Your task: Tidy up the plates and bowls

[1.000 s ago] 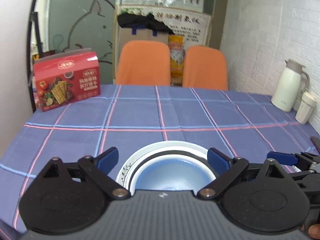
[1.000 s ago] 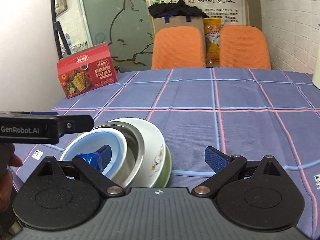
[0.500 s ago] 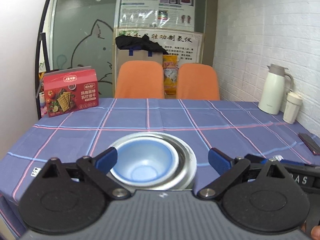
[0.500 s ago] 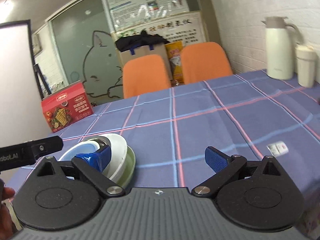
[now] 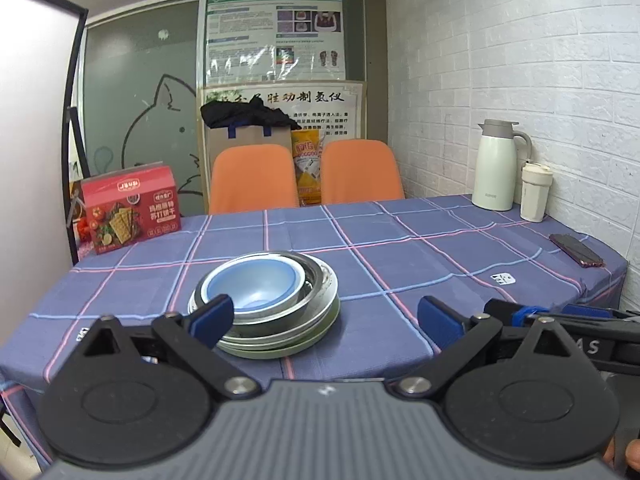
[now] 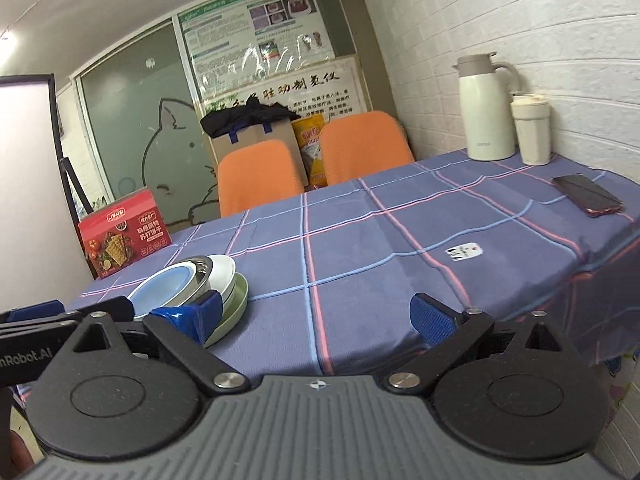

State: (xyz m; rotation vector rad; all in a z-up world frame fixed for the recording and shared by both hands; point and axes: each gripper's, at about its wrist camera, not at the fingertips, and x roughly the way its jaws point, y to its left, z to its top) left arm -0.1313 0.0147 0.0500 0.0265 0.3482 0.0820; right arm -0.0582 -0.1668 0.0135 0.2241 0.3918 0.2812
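A nested stack stands near the front left of the table: a blue bowl [image 5: 256, 290] inside a steel bowl [image 5: 316, 280], on a white dish and a green plate [image 5: 304, 344]. The stack also shows in the right wrist view [image 6: 188, 292]. My left gripper [image 5: 324, 316] is open and empty, held back from the table's front edge, in front of the stack. My right gripper [image 6: 316, 316] is open and empty, to the right of the stack and off the front edge.
The table has a blue checked cloth [image 5: 400, 248]. A red cracker box [image 5: 130, 208] stands at the back left. A white thermos [image 5: 496, 166] and a cup [image 5: 535, 192] stand at the back right. A phone [image 5: 576, 250] lies at the right edge. Two orange chairs [image 5: 256, 178] stand behind.
Both grippers have pulled back and up from the stack, from right over it to beyond the table's front edge. Both stay open. The stack has not moved.
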